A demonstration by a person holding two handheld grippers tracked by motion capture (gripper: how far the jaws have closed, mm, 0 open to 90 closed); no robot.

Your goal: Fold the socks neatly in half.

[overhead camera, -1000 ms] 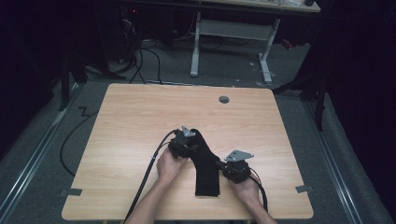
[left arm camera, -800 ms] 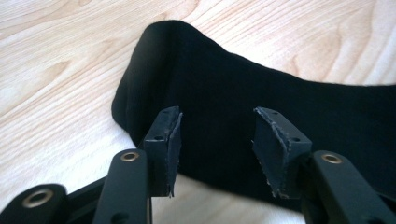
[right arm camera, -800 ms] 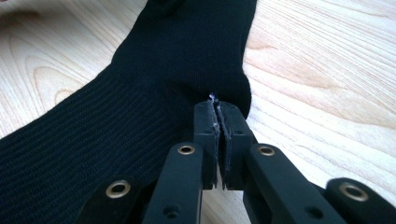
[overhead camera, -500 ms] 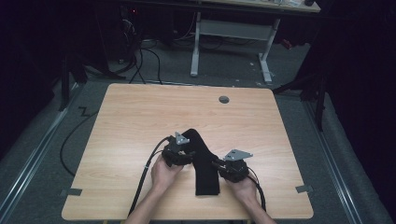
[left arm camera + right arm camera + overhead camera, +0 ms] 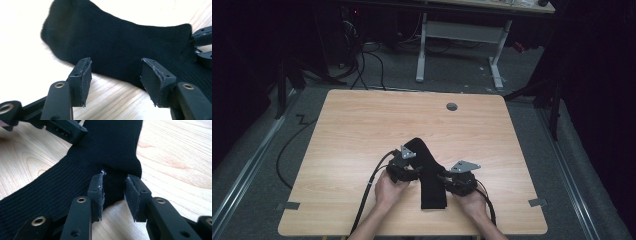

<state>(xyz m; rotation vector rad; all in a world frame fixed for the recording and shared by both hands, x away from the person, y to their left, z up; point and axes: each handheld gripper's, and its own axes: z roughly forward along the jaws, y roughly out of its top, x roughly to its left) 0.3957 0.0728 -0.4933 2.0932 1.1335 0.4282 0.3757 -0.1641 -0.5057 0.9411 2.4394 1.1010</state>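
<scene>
The left gripper (image 5: 113, 80) had just been opening; its jaws stood spread over bare wood, nothing between them, with the black sock (image 5: 120, 42) lying flat just beyond the tips, its ribbed end cut off at the right edge of that view. The right gripper (image 5: 113, 195) had likewise been opening, its pads parted around the sock's heel bulge without pressing it. In the high view both hands hid the jaws, and the sock (image 5: 430, 175) lay bent between the grippers on the table (image 5: 362, 125).

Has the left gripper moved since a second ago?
Yes. The left gripper slid off the sock toward the table's left and near edge, its jaws just opening, nothing between.
</scene>
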